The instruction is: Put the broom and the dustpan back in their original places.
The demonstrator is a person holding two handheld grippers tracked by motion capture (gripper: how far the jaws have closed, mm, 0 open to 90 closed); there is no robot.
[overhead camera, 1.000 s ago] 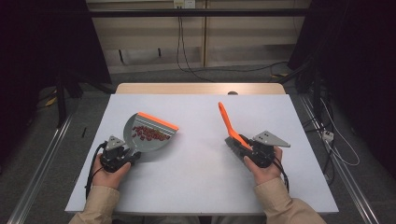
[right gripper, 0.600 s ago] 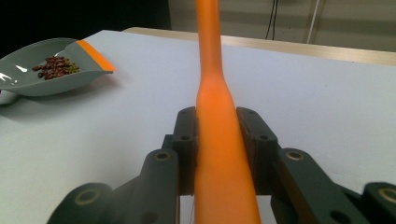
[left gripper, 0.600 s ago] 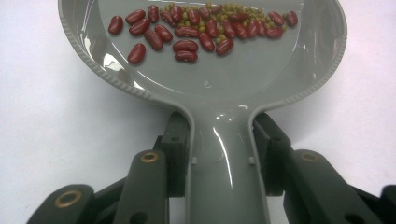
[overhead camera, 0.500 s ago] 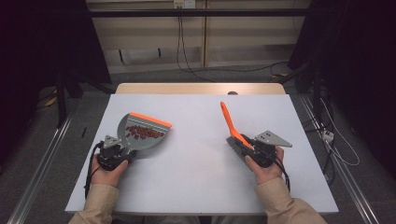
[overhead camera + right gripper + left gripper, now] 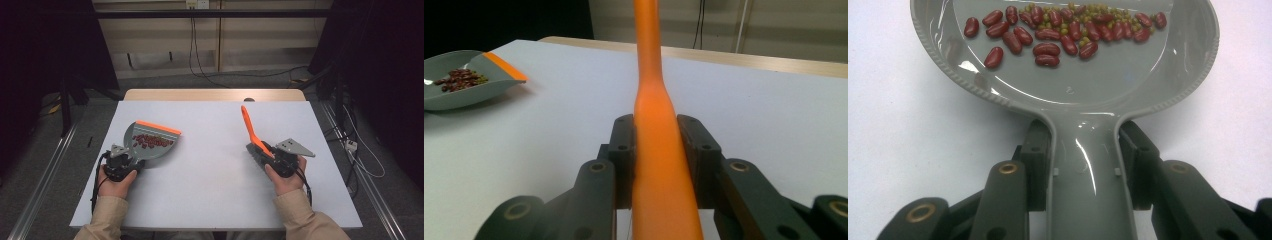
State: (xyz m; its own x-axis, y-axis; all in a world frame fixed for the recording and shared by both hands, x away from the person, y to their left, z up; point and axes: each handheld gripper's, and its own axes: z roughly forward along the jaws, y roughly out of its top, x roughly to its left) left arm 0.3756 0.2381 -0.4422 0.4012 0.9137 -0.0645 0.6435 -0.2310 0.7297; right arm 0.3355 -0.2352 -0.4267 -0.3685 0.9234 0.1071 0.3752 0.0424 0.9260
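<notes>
Dustpan (image 5: 150,142) handle sits clamped between the 2 jaws of the left hand-held gripper (image 5: 121,161), with the grey pan extending directly ahead of it on the white desk (image 5: 210,190). Red beans (image 5: 1048,35) and smaller green beans (image 5: 1083,12) lie in the far part of the pan, toward its orange lip (image 5: 158,127). Brush (image 5: 252,135) handle, orange, is clamped between the 2 jaws of the right hand-held gripper (image 5: 272,156) and rises up and away from it at a tilt. Dark brush head (image 5: 255,152) rests just beside this gripper. In the right gripper view, the dustpan lies well apart, far to the gripper's left.
</notes>
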